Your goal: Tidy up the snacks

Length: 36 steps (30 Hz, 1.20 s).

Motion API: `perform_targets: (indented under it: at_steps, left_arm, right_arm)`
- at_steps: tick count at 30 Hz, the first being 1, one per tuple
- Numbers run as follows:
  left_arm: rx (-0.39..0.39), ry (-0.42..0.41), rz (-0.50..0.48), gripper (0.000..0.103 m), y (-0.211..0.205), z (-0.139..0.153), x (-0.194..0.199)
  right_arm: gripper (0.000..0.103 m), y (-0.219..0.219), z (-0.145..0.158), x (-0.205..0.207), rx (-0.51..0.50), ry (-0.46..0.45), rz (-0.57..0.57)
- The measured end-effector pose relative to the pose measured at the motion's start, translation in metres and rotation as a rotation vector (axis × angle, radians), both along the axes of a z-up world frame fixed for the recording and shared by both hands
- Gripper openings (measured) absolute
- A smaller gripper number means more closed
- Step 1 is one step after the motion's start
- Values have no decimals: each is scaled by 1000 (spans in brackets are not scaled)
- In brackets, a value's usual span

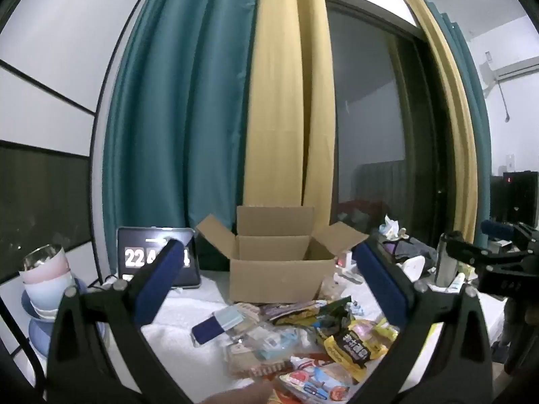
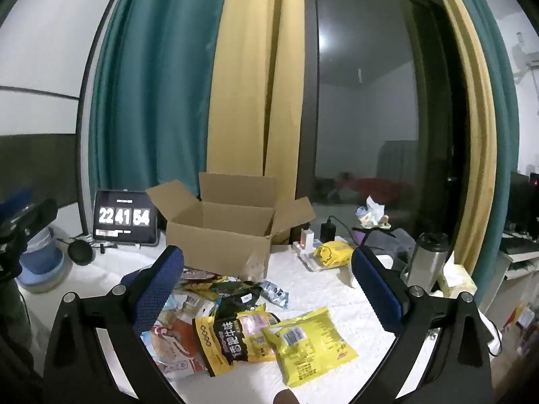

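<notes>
Snacks [image 2: 249,323] lie in a loose heap on the white tabletop [image 2: 330,289], just in front of the cardboard box [image 2: 219,242] — its 4 flaps stand open. Left claw [image 1: 269,289] hangs over the heap, fingers wide apart, nothing between them. Right claw [image 2: 267,289] is likewise spread wide and empty, tipped slightly down over the yellow packet [image 2: 310,343]. Behind the box stand a clock [image 2: 124,219] and teal and yellow curtains [image 2: 188,84].

Each gripper, left gripper [image 1: 269,282] and right gripper [image 2: 267,279], has a black frame with triangular cut-outs, silver screws at the joints, and two fingers [image 1: 161,282] faced with blue textured pads.
</notes>
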State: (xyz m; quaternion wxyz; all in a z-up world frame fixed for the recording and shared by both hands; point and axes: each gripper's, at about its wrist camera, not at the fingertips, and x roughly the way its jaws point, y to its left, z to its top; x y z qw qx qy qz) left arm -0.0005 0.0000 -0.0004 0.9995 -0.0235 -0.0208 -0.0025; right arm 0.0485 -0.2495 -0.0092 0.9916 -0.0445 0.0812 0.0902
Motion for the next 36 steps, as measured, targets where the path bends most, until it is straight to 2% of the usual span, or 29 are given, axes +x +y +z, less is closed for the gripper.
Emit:
perform_targets:
  at_steps: [3, 5, 6, 8, 13, 36]
  left_arm:
    - [6, -5, 11, 103, 0, 0, -4]
    - [9, -3, 9, 103, 0, 4, -9]
    - [9, -1, 8, 103, -1, 5, -13]
    - [11, 7, 5, 103, -3, 5, -19]
    - [15, 63, 2, 103, -4, 3, -3]
    - [19, 81, 14, 103, -6, 0, -3]
  right_arm:
    - [102, -1, -4, 9, -13, 17, 11]
    - [102, -7, -3, 5, 10, -23, 13]
    - [102, 1, -2, 2, -32, -30, 5]
    - [102, 4, 0, -1, -29, -28, 5]
    - [102, 1, 4, 0, -21, -13, 9]
    - [102, 1, 2, -2, -18, -8, 13]
